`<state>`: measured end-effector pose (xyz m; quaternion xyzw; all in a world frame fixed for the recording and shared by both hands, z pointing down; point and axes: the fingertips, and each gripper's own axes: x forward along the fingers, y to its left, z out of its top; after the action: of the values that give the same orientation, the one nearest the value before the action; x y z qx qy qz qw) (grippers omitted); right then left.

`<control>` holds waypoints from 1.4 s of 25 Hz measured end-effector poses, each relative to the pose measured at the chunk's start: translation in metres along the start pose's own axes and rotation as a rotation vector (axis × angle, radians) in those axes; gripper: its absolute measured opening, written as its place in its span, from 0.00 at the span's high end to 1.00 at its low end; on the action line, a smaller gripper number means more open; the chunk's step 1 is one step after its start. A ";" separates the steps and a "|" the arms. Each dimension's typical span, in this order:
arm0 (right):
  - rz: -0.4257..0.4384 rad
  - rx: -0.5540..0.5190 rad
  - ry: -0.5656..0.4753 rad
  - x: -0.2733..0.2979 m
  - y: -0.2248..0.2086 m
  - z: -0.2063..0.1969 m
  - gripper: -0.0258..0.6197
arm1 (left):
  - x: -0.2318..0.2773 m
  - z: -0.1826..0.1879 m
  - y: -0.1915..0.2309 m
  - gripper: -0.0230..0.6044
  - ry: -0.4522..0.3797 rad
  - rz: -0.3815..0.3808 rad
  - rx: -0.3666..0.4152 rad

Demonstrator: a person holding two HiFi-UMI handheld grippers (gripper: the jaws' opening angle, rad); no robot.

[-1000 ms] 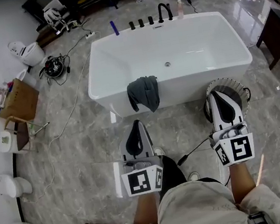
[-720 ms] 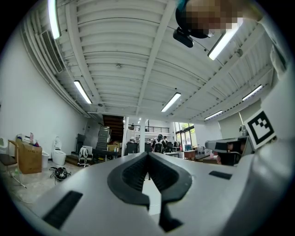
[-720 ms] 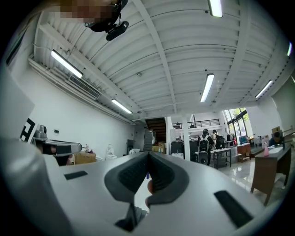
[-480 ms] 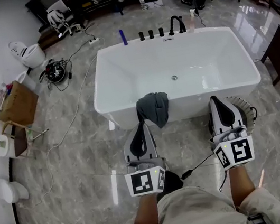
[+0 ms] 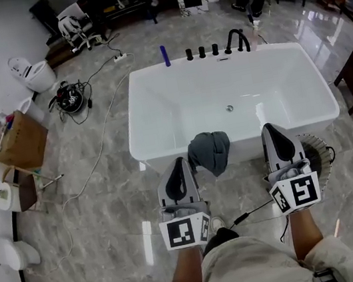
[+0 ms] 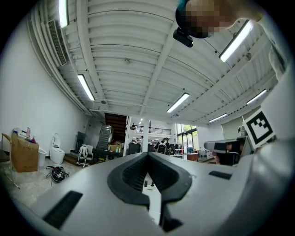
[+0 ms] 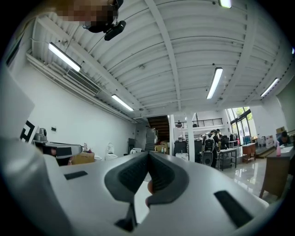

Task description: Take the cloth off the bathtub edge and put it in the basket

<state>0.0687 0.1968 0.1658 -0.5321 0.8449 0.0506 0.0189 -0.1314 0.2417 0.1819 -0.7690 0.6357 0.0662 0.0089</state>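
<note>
Head view: from the person's head, facing forward and steeply down. The bathtub [image 5: 226, 94] lies ahead in the middle distance. The left gripper [image 5: 179, 162] and right gripper [image 5: 270, 128] are near, low in frame.
Left gripper view: rides on the left gripper [image 6: 148, 154] and looks along its jaws, about level, toward the far room. The jaws fill the near lower frame, the ceiling [image 6: 138, 55] the upper.
Right gripper view: rides on the right gripper [image 7: 148, 154], facing the same way, with its jaws equally near.
Shared by head and left gripper views: a toilet [image 5: 32, 71] and a cardboard box [image 5: 16, 135] at far left.
Shared by both gripper views: the far staircase [image 6: 115, 126]. Each view catches the other gripper at its side edge.
</note>
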 end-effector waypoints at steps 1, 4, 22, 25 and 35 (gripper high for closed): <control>-0.001 -0.002 0.001 0.009 0.003 0.000 0.98 | 0.007 0.000 0.007 0.96 0.001 -0.004 -0.001; -0.008 -0.013 0.008 0.032 0.014 -0.004 0.98 | 0.022 -0.003 0.026 0.96 0.006 -0.023 -0.005; 0.040 0.061 0.095 0.118 -0.016 -0.072 0.98 | 0.101 -0.051 0.059 0.96 0.040 0.071 0.020; 0.071 0.082 0.120 0.144 -0.036 -0.088 0.98 | 0.129 -0.060 0.056 0.96 0.042 0.097 0.027; 0.192 0.168 0.172 0.207 -0.093 -0.131 0.98 | 0.205 -0.092 0.026 0.96 0.059 0.153 0.046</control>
<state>0.0654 -0.0423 0.2722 -0.4480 0.8916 -0.0646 -0.0139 -0.1108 0.0272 0.2514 -0.7193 0.6941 0.0295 0.0028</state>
